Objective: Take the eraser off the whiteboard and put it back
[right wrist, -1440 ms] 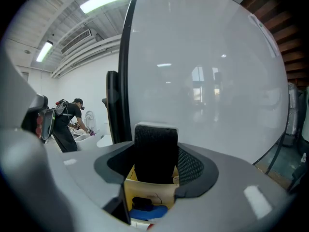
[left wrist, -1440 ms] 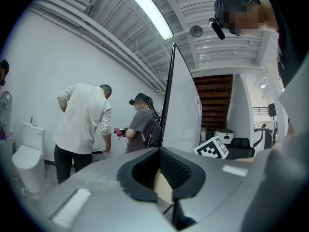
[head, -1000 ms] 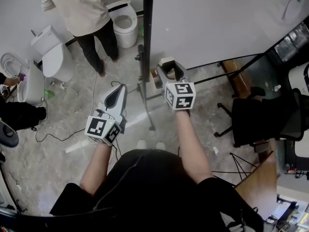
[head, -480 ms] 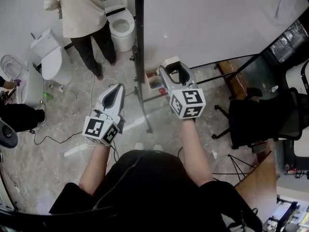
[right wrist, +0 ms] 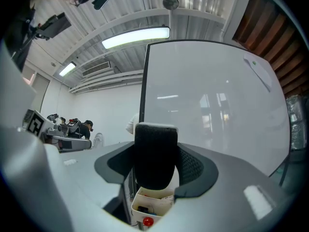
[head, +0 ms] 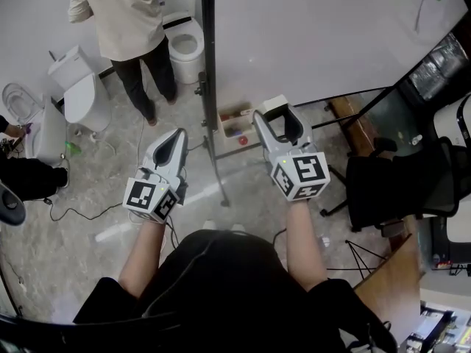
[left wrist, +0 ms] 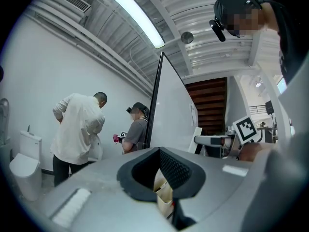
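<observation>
Hanging nearest the wearer's body, the left gripper (head: 177, 135) has its jaws together with nothing between them. Just ahead, the right gripper (head: 279, 115) clamps a black felt eraser with a white back (right wrist: 154, 156) off the board, above a small cream marker tray (right wrist: 153, 203) and in front of the large white whiteboard (head: 316, 35). Beyond the board's black edge post (head: 207, 65), a person in a cream shirt (head: 121, 13) stands beside a white toilet (head: 188, 43).

Black short-sleeved shirt (head: 221, 285), grey left claw (head: 179, 132), right claw (head: 278, 113), black-and-white marker cubes (head: 153, 198) (head: 302, 176)
</observation>
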